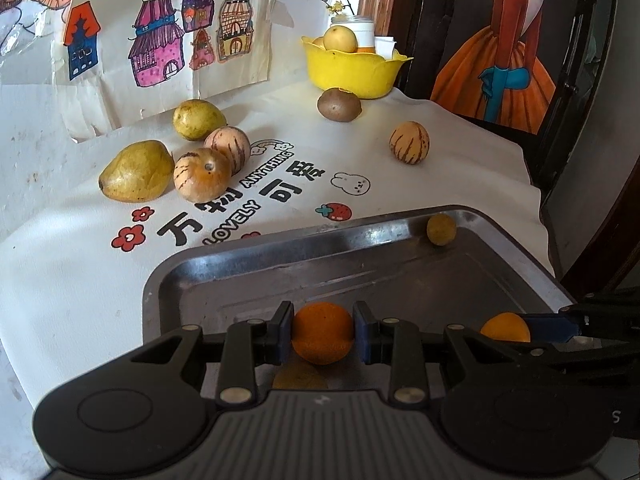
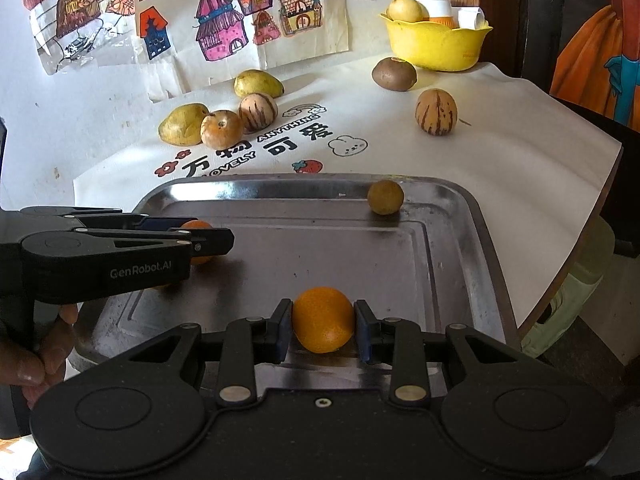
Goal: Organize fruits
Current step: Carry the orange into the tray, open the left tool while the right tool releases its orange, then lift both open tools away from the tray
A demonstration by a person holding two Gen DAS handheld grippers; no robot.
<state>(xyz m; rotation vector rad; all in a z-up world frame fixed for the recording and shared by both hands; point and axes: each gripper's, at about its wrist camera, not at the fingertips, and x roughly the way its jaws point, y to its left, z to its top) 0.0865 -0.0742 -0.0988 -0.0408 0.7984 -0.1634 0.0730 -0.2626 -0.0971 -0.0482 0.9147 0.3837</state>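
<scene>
A white printed cloth [image 1: 460,152] covers the table, with children's drawings of houses [image 1: 160,36] taped to the wall behind it and a metal tray [image 2: 460,240] sitting at the near edge. Over that tray the left gripper [image 1: 322,334] pinches an orange [image 1: 322,332] between its blue pads, the fruit low above the tray's near-left part, and the right gripper [image 2: 322,326] pinches a second orange [image 2: 323,319] over the near middle; both sets of jaws are drawn in tight on the fruit. A small yellow-green fruit [image 2: 385,197] already lies in the tray's far right corner. This looks like the placing step: two oranges brought to the tray and not yet let go. The next move probably calls for lowering each until it rests on the metal, then spreading the jaws gently so the round fruit does not roll. Further out, loose on the cloth, are two yellow-green pears and two striped melons in a far-left cluster [image 1: 200,160], a lone striped melon [image 1: 409,142] to the right, a brown fruit [image 1: 339,104] just beside a yellow bowl [image 1: 352,68] holding more fruit. The right wrist view alone shows the left gripper from the side, with the person's hand [image 2: 36,352] on its handle; the left view catches only the right gripper's tip and orange at its right edge.
</scene>
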